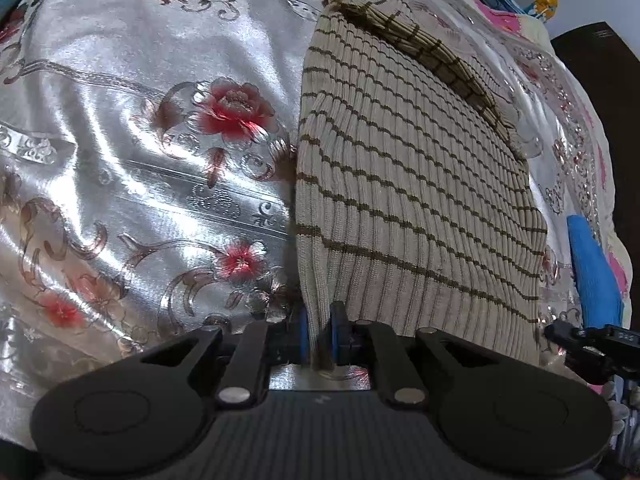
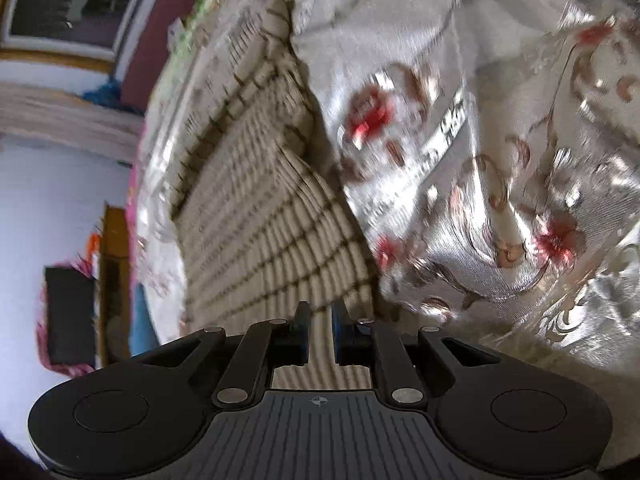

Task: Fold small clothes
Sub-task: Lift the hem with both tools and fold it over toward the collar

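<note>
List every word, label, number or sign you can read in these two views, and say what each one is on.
No readable text in either view.
Left gripper: a small embossed mark on its grey body, not legible.
Right gripper: a small crosshair symbol on its body, no letters.
Floral bedspread: ornamental bands only, no words.
Striped knit garment: no label visible.

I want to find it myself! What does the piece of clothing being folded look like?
A shiny silver bedspread with red flowers covers the bed. On it lies a ribbed beige knit garment with thin brown stripes, pinched by the left gripper and right gripper. Nothing else there is knitted or striped.
</note>
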Tool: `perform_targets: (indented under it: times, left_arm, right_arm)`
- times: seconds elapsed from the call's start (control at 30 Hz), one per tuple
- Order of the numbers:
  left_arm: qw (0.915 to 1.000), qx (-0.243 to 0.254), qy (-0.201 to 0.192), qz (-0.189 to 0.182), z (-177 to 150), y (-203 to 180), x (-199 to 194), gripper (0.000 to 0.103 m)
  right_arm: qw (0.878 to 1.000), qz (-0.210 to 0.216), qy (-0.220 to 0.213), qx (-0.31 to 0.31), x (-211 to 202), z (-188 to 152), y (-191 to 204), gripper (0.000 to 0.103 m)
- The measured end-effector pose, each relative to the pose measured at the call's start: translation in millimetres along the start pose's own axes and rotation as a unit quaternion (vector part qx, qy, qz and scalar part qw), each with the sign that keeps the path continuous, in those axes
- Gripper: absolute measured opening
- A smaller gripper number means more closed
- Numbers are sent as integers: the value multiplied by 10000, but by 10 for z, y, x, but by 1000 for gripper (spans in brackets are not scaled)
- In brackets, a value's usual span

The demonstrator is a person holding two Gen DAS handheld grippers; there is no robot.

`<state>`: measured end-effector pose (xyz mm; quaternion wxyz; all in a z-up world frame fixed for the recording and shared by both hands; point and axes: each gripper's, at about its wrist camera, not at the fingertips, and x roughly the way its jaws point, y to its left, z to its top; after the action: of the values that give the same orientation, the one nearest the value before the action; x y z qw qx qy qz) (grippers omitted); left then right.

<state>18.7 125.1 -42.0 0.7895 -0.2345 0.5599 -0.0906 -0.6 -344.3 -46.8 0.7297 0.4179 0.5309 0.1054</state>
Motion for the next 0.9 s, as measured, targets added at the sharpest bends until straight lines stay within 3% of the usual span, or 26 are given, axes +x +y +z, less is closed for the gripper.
perform_targets:
  times: [0.13, 0.37, 0.9]
  left_arm:
    - [10000, -6, 10, 14, 1, 2, -8, 15]
    - [10000, 21, 27, 73, 1, -13, 21, 16]
    - [10000, -15, 23, -8, -13, 18, 2, 18]
  right_arm:
    - [9993, -288, -33, -229, 32, -20, 28, 15]
    - [9984, -565, -8, 99, -44, 36, -100, 15]
    - [9968, -654, 426, 180, 153, 201, -105, 15]
